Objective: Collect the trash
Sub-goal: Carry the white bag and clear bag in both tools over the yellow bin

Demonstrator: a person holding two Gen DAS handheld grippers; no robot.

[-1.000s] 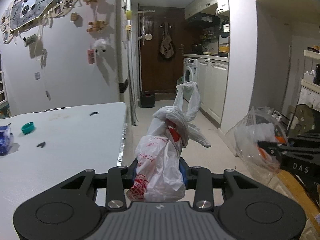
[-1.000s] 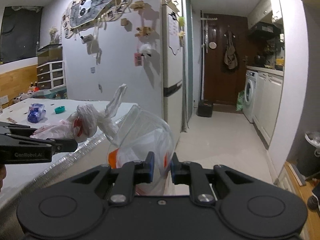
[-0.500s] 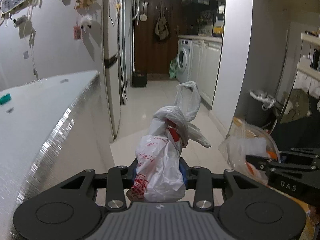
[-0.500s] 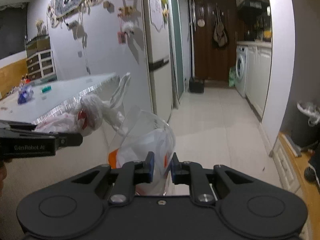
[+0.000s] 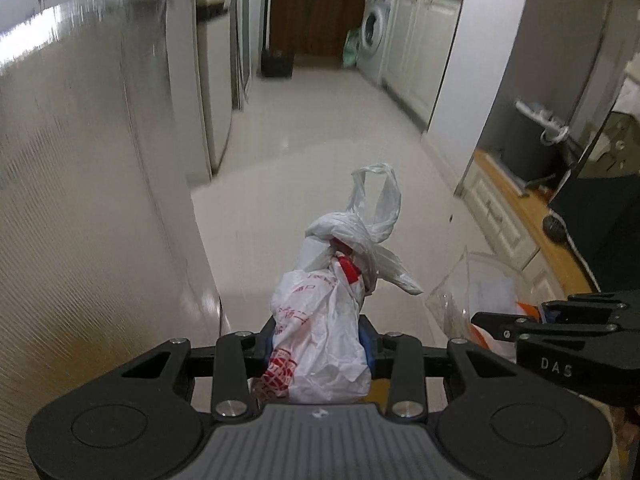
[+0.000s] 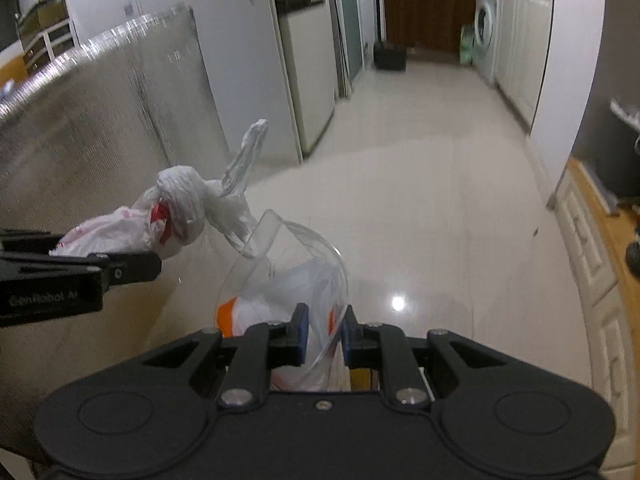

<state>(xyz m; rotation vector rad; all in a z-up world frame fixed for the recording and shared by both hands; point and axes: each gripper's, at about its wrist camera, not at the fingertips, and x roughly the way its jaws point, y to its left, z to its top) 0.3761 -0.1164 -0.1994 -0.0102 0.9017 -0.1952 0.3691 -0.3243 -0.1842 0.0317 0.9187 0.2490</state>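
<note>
The left gripper [image 5: 320, 344] has its jaws pinching a knotted white plastic bag [image 5: 324, 320] printed in red; the bag bulges out between the blue pads, and its tied knot and loose handle loops stick up ahead of the jaws, over the pale tiled floor [image 5: 320, 120]. From the right wrist view the same bag [image 6: 132, 232] shows at the left, clamped in the left gripper [image 6: 132, 268], its knot just beside the clear plastic of the other load.

The right gripper [image 6: 324, 336] has its jaws pressed nearly together on a thin fold of a clear plastic bag [image 6: 288, 276], which holds white and orange wrapping (what exactly lies inside cannot be told). In the left wrist view that clear bag [image 5: 476, 296] sits at the lower right, with the right gripper [image 5: 512, 324] reaching in from the frame edge.

Both bags hang in the air close together, beside the ribbed metallic side of the counter [image 6: 100, 128] on the left. Farther along stand a refrigerator [image 6: 304, 60], a washing machine [image 5: 374, 36] among white cabinets, and a small dark bin [image 6: 390, 56] on the floor before a brown door.
</note>
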